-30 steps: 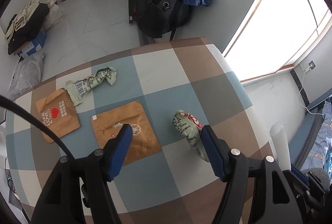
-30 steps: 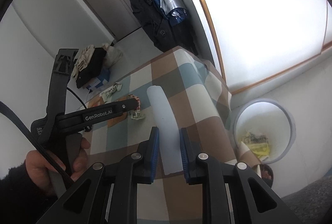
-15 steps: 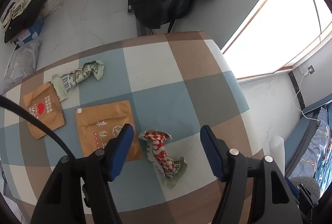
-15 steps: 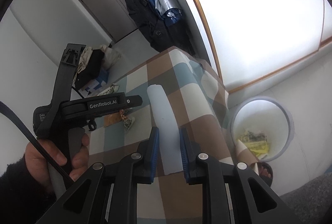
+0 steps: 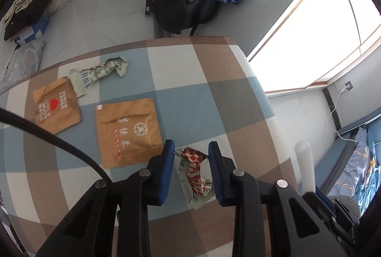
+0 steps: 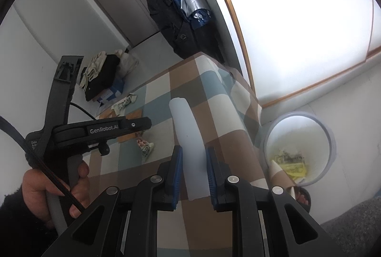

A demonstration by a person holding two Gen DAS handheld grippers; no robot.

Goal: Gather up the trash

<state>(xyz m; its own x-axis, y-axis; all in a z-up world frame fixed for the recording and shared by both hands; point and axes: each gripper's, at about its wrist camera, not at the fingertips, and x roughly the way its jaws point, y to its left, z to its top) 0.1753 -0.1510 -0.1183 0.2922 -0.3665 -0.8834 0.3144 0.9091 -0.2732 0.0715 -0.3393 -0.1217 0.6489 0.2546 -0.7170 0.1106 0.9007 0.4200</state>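
The left gripper (image 5: 190, 161) points steeply down at the checked table (image 5: 190, 95). Its jaws are closing around a crumpled red-and-white wrapper (image 5: 194, 173), which lies on the table between the blue pads (image 5: 166, 169). A gap shows on both sides of the wrapper, so the pads do not yet press on it. The wrapper is near the table edge closest to the camera.

On the same table, a large brown packet (image 5: 127, 132) lies flat just beside the wrapper, on its left. A smaller brown packet with a red heart (image 5: 56, 108) lies beyond that one, nearer the far left corner of the table. A twisted green-and-white wrapper (image 5: 100, 73) touches the top edge of the heart packet.

The right gripper (image 6: 194, 161) pinches a white foam tube (image 6: 188, 138) between its pads; the tube extends forward above the table. A white round bin (image 6: 329, 145) stands on the floor beside the right edge of the table and holds yellow-green trash (image 6: 289, 161). In the right wrist view, a hand (image 6: 54, 185) grips the handle of the left gripper.
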